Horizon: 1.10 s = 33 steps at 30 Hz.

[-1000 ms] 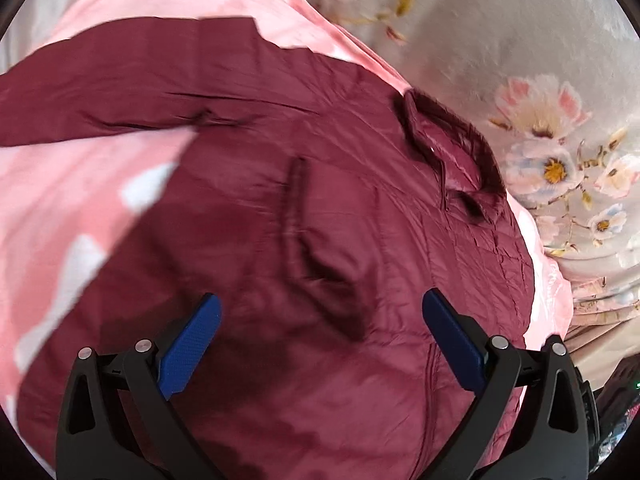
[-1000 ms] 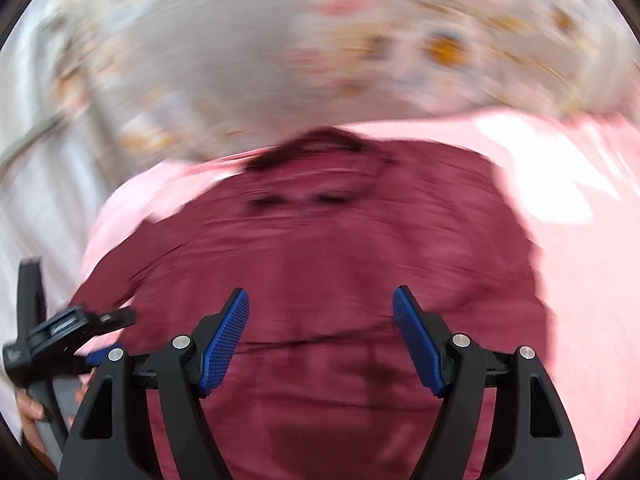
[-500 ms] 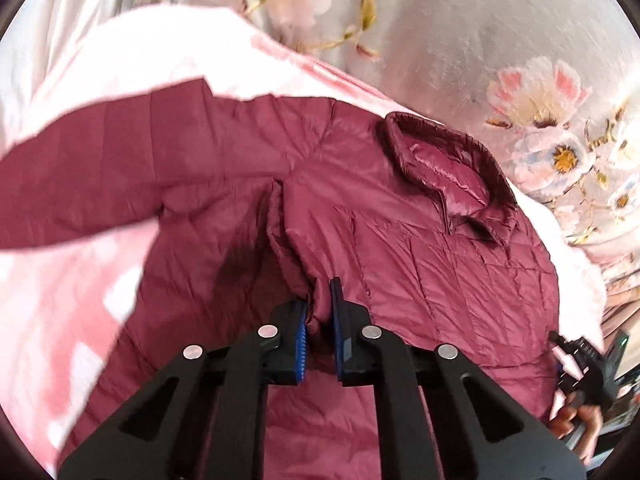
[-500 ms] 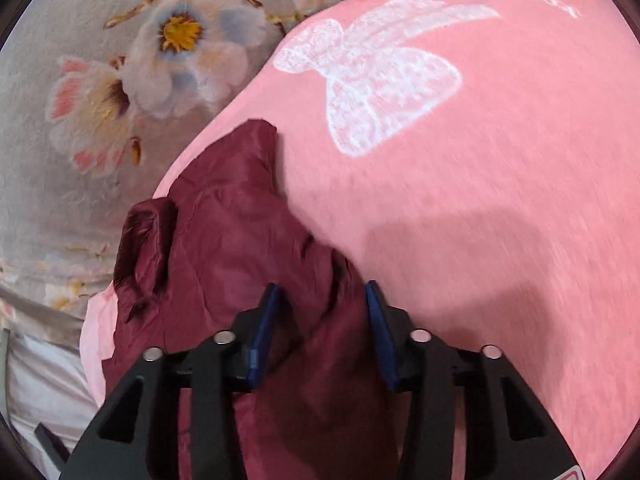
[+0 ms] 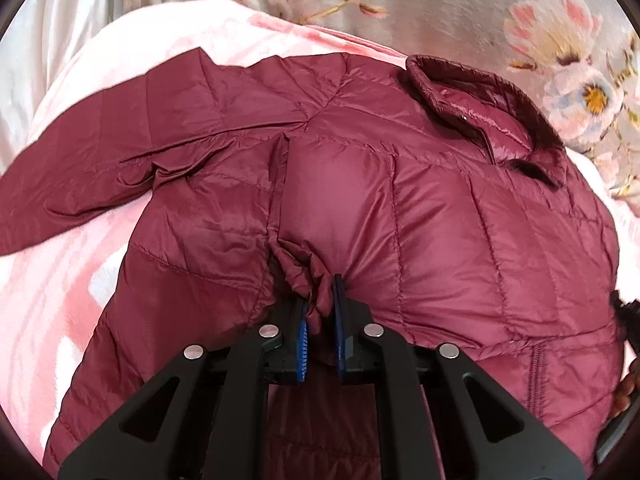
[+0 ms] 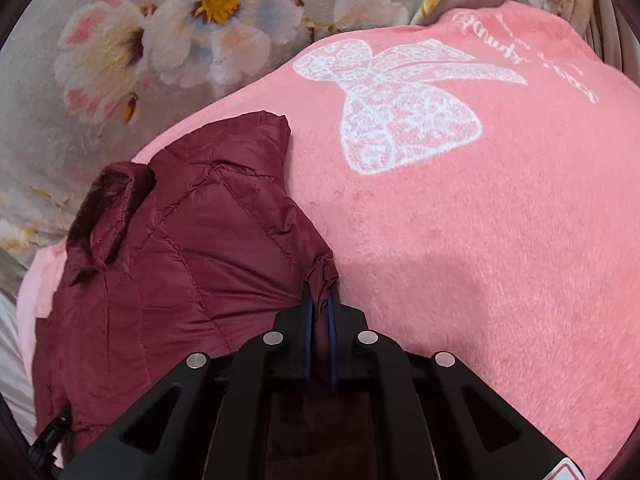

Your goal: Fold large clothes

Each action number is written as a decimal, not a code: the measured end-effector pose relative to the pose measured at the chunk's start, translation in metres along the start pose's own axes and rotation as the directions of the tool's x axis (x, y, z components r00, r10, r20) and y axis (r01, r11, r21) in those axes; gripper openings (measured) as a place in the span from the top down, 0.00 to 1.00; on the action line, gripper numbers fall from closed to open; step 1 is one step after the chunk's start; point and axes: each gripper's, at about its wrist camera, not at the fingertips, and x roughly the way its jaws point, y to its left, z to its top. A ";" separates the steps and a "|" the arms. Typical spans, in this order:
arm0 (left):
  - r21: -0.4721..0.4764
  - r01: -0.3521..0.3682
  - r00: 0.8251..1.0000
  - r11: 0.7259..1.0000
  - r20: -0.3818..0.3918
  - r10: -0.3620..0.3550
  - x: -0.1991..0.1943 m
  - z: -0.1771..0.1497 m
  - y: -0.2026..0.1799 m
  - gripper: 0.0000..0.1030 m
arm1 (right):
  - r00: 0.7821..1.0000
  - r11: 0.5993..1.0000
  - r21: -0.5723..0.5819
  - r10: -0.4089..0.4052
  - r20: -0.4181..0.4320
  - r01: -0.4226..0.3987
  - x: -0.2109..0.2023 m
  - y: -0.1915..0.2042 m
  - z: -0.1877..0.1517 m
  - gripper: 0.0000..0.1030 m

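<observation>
A maroon quilted jacket (image 5: 440, 220) lies front up on a pink blanket (image 5: 60, 280), its collar (image 5: 480, 100) at the far right. One sleeve (image 5: 120, 152) stretches out to the left. My left gripper (image 5: 320, 292) is shut on a bunched fold of the jacket near the armpit seam. In the right wrist view the jacket (image 6: 192, 248) fills the left half, collar (image 6: 108, 200) at its far end. My right gripper (image 6: 320, 292) has its jaws closing tight on a pinch of fabric at the jacket's right edge.
The pink blanket (image 6: 480, 240) carries a white bow print (image 6: 392, 100). A grey floral cover (image 6: 160, 40) lies beyond it. A hand (image 5: 626, 392) with the other gripper shows at the right edge of the left wrist view.
Both grippers went from wide open above the jacket to shut on folds of it. The right one swung to the jacket's right edge. The left one sank toward the armpit seam.
</observation>
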 end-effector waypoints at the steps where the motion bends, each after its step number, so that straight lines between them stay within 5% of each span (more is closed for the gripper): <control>1: 0.008 -0.009 1.000 1.000 0.009 0.009 0.000 -0.001 -0.001 0.90 | 1.000 1.000 -0.006 -0.009 0.001 0.009 -0.001 0.001 0.000 0.94; 6: -0.005 0.015 1.000 1.000 0.025 -0.015 -0.001 -0.004 0.001 0.90 | 0.988 0.993 0.023 -0.120 0.101 0.118 -0.044 0.009 -0.010 0.83; 9: -0.002 0.014 1.000 1.000 0.028 -0.013 -0.001 -0.004 -0.001 0.90 | 0.988 0.994 -0.105 -0.022 0.155 0.038 -0.076 0.053 -0.020 0.83; 13: -0.008 0.028 0.999 1.000 0.030 -0.028 -0.001 -0.004 0.002 0.88 | 0.987 0.933 -0.341 0.144 0.067 -0.113 -0.085 0.132 -0.046 0.83; 18: -0.047 0.098 0.995 0.994 0.036 -0.096 -0.003 -0.005 0.010 0.82 | 0.987 0.861 -0.485 0.150 -0.048 -0.155 -0.051 0.190 -0.083 0.83; 24: -0.060 0.132 0.991 0.989 0.039 -0.130 -0.002 -0.004 0.010 0.77 | 0.987 0.857 -0.493 0.094 -0.133 -0.148 -0.018 0.191 -0.106 0.83; 33: -0.040 0.123 0.992 0.992 0.036 -0.122 -0.001 -0.004 0.007 0.73 | 0.995 0.835 -0.544 0.043 -0.086 -0.083 -0.015 0.197 -0.118 0.84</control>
